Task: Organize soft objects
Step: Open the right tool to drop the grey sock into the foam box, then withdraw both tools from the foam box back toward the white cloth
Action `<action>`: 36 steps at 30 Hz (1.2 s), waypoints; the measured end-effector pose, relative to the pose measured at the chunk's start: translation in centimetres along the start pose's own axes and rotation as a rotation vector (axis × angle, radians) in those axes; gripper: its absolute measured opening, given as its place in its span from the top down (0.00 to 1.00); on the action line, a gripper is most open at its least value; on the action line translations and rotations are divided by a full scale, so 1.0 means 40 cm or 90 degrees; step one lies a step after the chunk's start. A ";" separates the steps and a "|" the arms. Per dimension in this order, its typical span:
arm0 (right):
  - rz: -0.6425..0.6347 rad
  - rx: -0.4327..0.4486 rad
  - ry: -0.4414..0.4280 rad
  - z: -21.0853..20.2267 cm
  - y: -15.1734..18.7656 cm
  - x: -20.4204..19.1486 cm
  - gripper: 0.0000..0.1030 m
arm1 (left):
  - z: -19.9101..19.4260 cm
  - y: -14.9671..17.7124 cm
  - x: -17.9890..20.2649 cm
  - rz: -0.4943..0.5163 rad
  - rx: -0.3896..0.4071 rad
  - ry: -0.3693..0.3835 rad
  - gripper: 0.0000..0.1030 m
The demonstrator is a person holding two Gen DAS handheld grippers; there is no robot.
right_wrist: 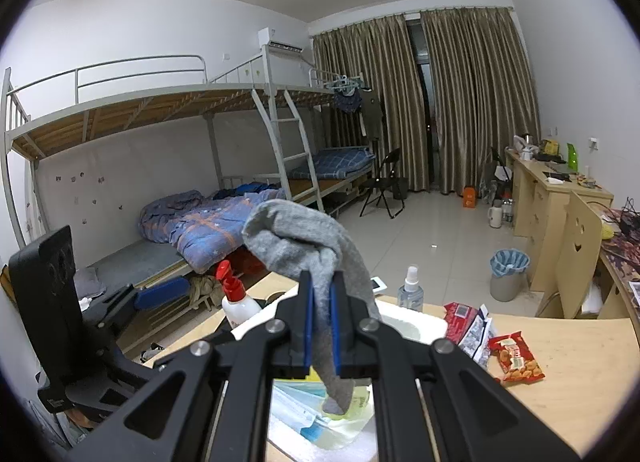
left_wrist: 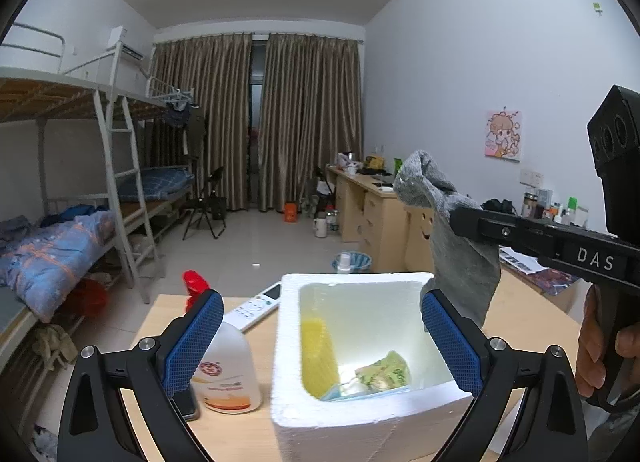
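Grey knit fabric, a sock (right_wrist: 316,258), is pinched between the closed blue pads of the right gripper (right_wrist: 321,326), its toe hanging down over the white foam box (right_wrist: 416,326) and its cuff flopped over above the fingers. In the left wrist view the same sock (left_wrist: 456,238) is seen dangling just above the far right corner of the foam box (left_wrist: 348,430), held by the right gripper (left_wrist: 460,218). The left gripper (left_wrist: 322,342) is held wide open, its blue pads (left_wrist: 196,342) spread on either side of the box with nothing between them. Inside the box a yellow cloth (left_wrist: 318,354), a green patterned packet (left_wrist: 384,372) and blue face masks (right_wrist: 300,410) are seen. On the wooden table (left_wrist: 248,434), a spray bottle with a red trigger (left_wrist: 224,366) stands just left of the box, and a white remote (left_wrist: 256,306) lies beyond it. To the right of the box, red snack packets (right_wrist: 516,358) and a small clear spray bottle (right_wrist: 411,290) are seen.
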State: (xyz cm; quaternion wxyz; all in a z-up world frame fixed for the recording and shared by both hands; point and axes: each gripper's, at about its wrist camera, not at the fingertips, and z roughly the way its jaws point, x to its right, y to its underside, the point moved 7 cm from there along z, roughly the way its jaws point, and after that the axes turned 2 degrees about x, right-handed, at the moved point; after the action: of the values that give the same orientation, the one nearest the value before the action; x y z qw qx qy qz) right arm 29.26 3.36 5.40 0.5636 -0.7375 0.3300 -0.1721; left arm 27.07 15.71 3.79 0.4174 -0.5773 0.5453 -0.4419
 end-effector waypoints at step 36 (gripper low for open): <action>0.004 -0.033 0.003 0.032 0.024 0.027 0.32 | 0.002 0.020 -0.038 -0.011 -0.006 -0.011 0.03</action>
State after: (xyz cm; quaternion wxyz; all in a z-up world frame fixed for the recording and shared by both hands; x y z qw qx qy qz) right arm 30.57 3.41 3.98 0.5440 -0.7503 0.3383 -0.1634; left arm 26.91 17.17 2.92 0.4153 -0.5878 0.5389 -0.4377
